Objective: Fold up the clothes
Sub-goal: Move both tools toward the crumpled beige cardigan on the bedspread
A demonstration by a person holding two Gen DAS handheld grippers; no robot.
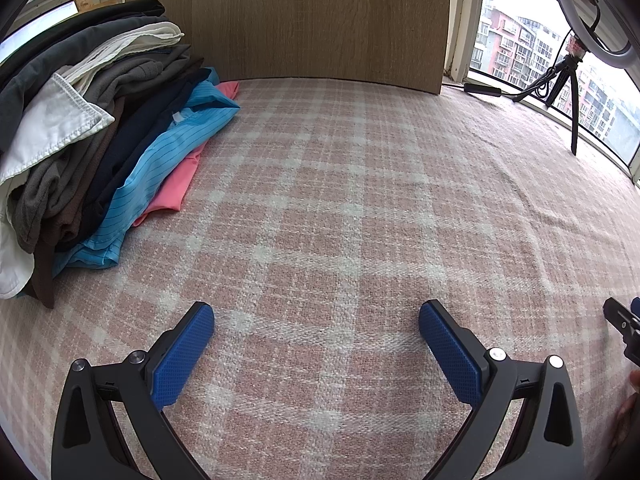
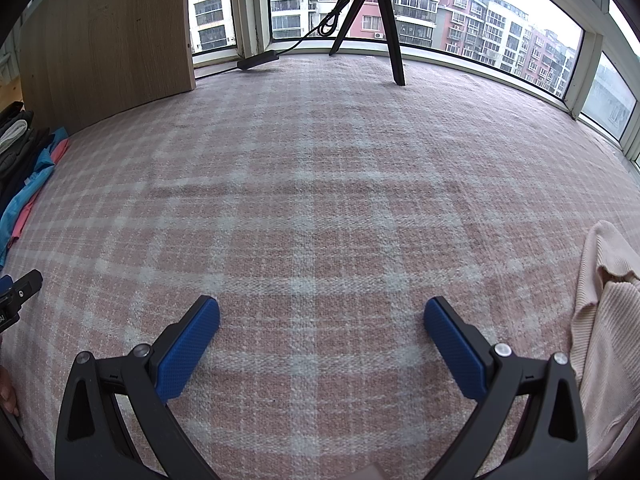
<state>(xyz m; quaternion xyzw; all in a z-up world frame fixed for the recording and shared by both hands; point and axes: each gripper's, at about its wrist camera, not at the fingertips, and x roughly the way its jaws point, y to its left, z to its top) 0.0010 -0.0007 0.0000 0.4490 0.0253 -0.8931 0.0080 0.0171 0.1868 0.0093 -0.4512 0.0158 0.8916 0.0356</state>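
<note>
A stack of folded clothes (image 1: 88,128) lies at the left of the pink plaid blanket (image 1: 340,200), with white, grey, dark, blue and pink garments. The same stack (image 2: 28,168) shows at the left edge of the right wrist view. A pale pink ribbed garment (image 2: 608,340) lies loose at the right edge there. My left gripper (image 1: 316,312) hovers open over bare blanket, nothing between its blue pads. My right gripper (image 2: 322,306) is open too, over bare blanket, the pink garment just to its right. A tip of the right gripper (image 1: 624,328) shows at the left wrist view's right edge.
A wooden board (image 1: 296,20) stands upright at the back. A black tripod (image 2: 376,16) with a ring light (image 1: 592,12) and a cable with an inline box (image 2: 258,60) stand by the window. Window frames bound the far and right sides.
</note>
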